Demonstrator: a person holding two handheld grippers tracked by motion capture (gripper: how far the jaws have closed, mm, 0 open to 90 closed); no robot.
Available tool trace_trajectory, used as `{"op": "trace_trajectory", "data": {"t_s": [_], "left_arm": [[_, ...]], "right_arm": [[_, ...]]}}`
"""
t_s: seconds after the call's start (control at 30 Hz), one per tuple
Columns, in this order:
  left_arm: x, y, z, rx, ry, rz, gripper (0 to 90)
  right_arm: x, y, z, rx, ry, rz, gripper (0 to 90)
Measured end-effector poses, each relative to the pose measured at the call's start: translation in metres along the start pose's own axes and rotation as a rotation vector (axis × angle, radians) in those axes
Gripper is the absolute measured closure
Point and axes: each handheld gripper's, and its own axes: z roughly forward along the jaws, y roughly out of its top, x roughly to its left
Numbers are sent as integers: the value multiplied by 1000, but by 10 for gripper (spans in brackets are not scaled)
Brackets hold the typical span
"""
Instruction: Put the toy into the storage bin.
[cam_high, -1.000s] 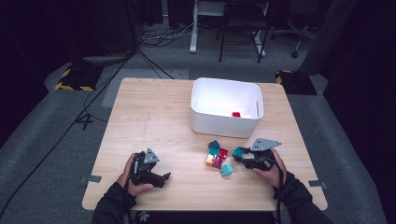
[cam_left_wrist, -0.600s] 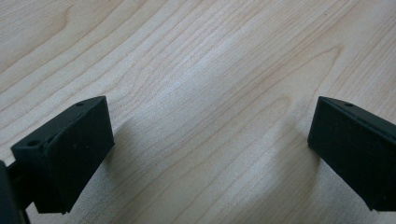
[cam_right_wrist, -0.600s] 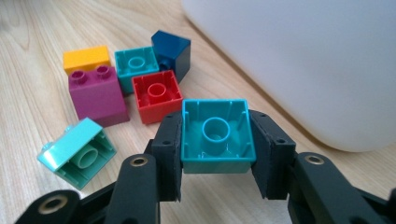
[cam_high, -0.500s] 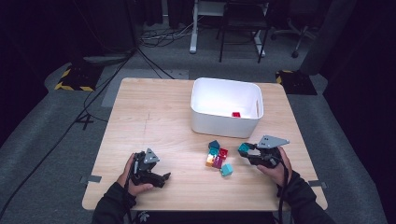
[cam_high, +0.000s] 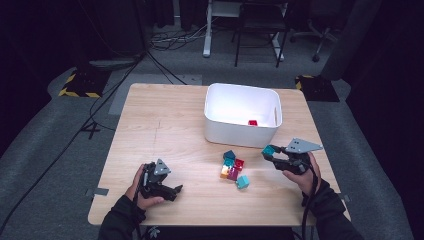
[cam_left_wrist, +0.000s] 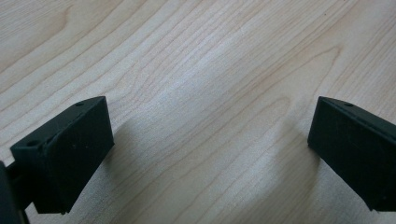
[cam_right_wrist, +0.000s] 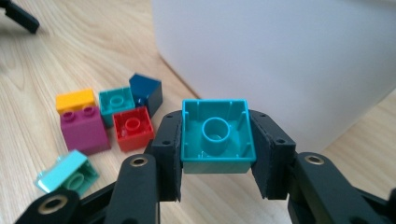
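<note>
Beside the white bin (cam_high: 242, 131), the right claw (cam_right_wrist: 217, 158) grips one teal block (cam_right_wrist: 216, 136) above the tabletop (cam_high: 165, 125); six loose blocks (cam_high: 233, 167) lie nearby; one red block (cam_high: 253, 122) sits inside; the left claw (cam_left_wrist: 210, 149) gapes empty.

Looked like a lab or recording studio, not a home. Dark room with black surroundings, grey carpet, a lone wooden desk (cam_high: 165, 125) lit from above. Cables (cam_high: 125, 75) ran across the floor, yellow-black hazard tape (cam_high: 75, 92) marked stand bases, office chair (cam_high: 320, 30) and a white-legged table (cam_high: 240, 20) stood behind.
</note>
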Motion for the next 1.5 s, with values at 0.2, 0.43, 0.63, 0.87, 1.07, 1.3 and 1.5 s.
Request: {"op": "trace_trajectory", "data": {"t_s": [0.2, 0.43, 0.63, 0.87, 1.07, 1.3, 1.5], "left_arm": [[0, 0, 0, 0, -3, -1, 3], [0, 0, 0, 0, 0, 0, 4], [0, 0, 0, 0, -1, -1, 4], [0, 0, 0, 0, -1, 0, 4], [0, 0, 0, 0, -2, -2, 3], [0, 0, 0, 0, -1, -1, 4], [0, 0, 0, 2, -1, 1, 4]], "right_arm": [[-1, 15, -11, -28, -11, -18, 592], [-7, 32, -22, -67, -17, -28, 592], [-10, 46, -28, -88, -23, -22, 592], [-13, 62, -30, -104, -36, -47, 593], [-14, 74, -31, -120, -40, -56, 592], [-19, 84, -28, -127, -56, -55, 592], [-23, 92, -24, -127, -67, -60, 593]]}}
